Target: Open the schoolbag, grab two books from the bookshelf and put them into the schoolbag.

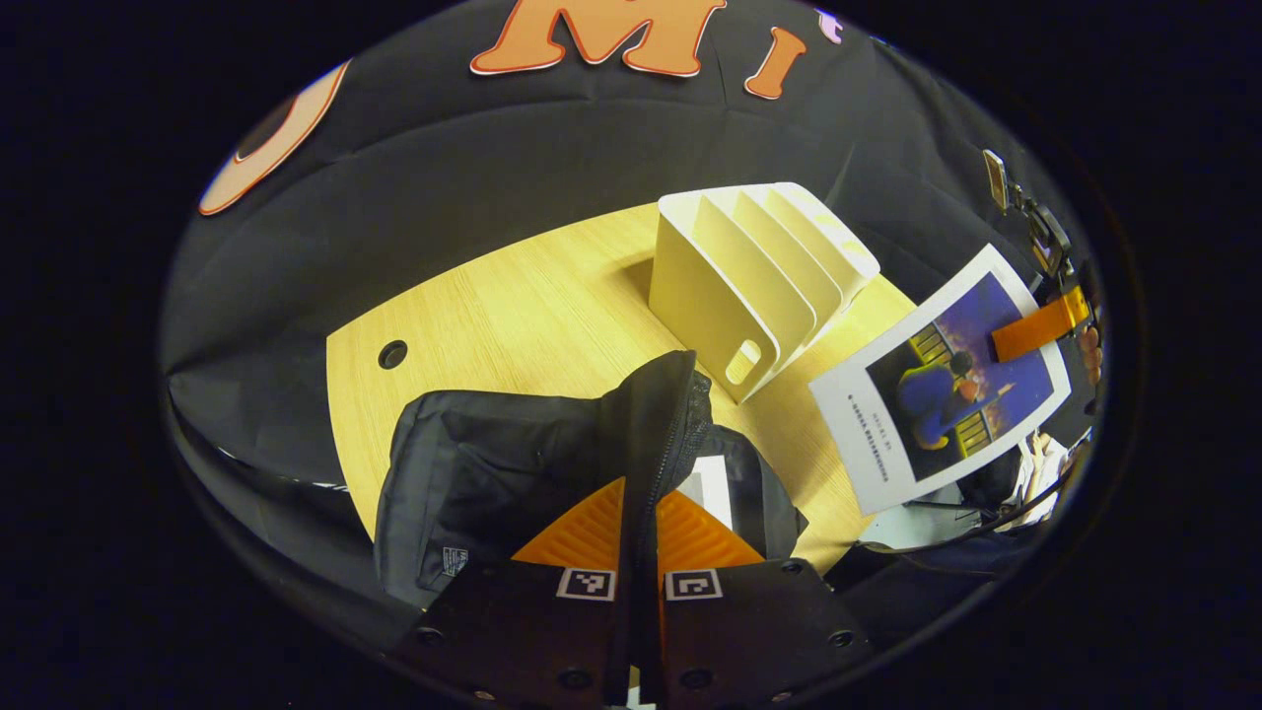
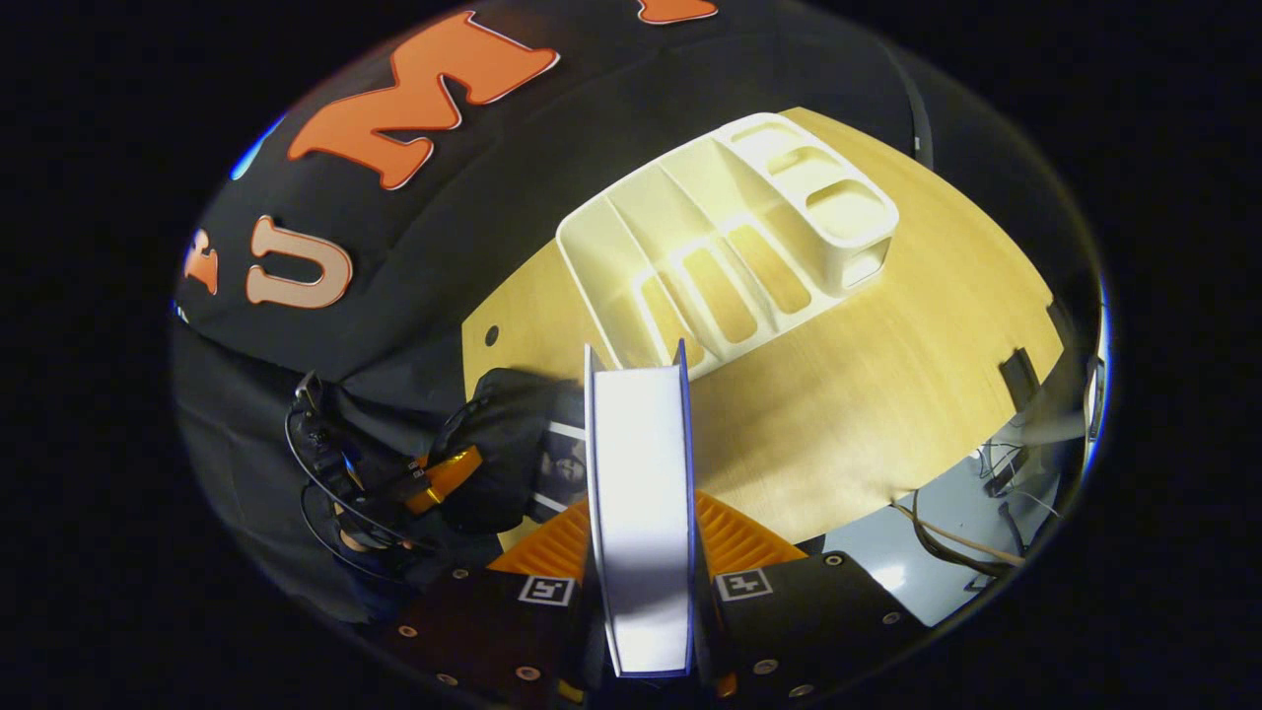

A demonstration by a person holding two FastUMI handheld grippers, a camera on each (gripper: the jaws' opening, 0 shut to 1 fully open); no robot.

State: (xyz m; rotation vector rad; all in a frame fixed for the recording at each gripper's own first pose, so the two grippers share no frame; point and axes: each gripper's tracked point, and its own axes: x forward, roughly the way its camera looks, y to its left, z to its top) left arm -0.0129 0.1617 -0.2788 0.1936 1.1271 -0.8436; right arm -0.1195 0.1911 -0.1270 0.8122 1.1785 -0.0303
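A: Where is the book (image 2: 641, 493)?
B: The right gripper (image 2: 643, 582) squeezes it edge-up; its long side points ahead; the schoolbag (image 2: 513, 454) sits low to that gripper's left.
A: And the other one?
B: The left gripper (image 1: 639, 537) pinches the schoolbag's zip flap; the bookshelf (image 1: 754, 281) stands empty behind; cover writing too small to read.
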